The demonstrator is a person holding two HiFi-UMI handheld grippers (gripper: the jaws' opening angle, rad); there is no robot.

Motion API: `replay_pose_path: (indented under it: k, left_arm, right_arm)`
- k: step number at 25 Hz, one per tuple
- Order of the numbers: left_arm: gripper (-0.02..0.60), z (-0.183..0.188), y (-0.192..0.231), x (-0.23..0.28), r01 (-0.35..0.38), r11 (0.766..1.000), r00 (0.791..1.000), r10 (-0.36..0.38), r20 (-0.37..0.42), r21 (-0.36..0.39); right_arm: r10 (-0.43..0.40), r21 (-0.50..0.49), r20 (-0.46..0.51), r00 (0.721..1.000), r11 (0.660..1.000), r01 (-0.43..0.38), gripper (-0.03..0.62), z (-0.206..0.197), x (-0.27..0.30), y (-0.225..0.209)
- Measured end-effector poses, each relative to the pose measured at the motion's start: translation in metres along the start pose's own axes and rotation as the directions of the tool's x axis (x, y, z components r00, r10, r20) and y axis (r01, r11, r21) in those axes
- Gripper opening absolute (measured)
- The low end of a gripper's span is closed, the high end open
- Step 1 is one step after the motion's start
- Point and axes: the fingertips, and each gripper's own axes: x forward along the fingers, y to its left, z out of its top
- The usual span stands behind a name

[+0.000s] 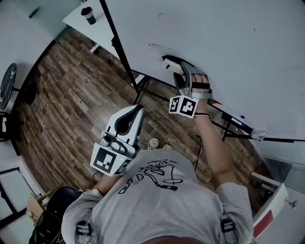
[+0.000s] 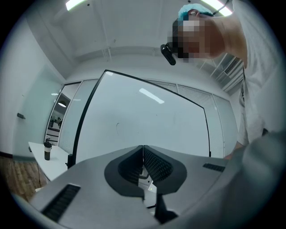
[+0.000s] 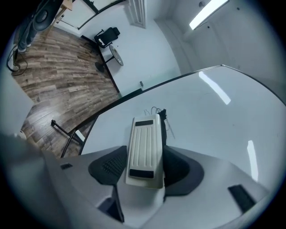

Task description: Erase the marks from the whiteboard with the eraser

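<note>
Whiteboard [image 1: 224, 43], eraser [image 3: 144, 143] in right gripper [image 3: 143, 166]

Whiteboard [image 1: 228, 43] face broadly open, black frame edge [image 1: 116, 43] at left, marker tray [image 1: 237, 122] along bottom, stand legs [image 1: 151, 90] beneath.

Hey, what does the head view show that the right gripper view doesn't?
Only the head view: the left gripper, held off the whiteboard, and a dark cup at top left. Only the right gripper view: the ribbed white back of the eraser, clamped in the right gripper, and a ceiling light. Both: the whiteboard, a faint scribble just ahead of the eraser, and the wood floor.
</note>
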Motion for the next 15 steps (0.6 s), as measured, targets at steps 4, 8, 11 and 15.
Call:
replay_pose_path:
  k: [4, 8, 11, 15]
  left_arm:
    - [0.021, 0.003, 0.001, -0.001, -0.001, 1.0, 1.0, 0.001, 0.007, 0.006]
    - [0.021, 0.004, 0.005, -0.001, -0.006, 1.0, 1.0, 0.006, 0.015, 0.004]
    - [0.021, 0.004, 0.008, -0.001, -0.01, 1.0, 1.0, 0.01, 0.014, 0.001]
    - [0.021, 0.001, 0.011, -0.002, -0.017, 1.0, 1.0, 0.017, 0.014, -0.002]
  right_arm:
    - [-0.056, 0.08, 0.037, 0.998, 0.995, 0.053, 0.262, 0.014, -0.018, -0.039]
    - [-0.126, 0.11, 0.063, 0.99, 0.987, 0.118, 0.262, 0.027, -0.031, -0.077]
    - [-0.17, 0.119, 0.068, 0.983, 0.98, 0.161, 0.262, 0.033, -0.034, -0.102]
    - [-0.191, 0.114, 0.054, 0.98, 0.976, 0.184, 0.262, 0.033, -0.026, -0.118]
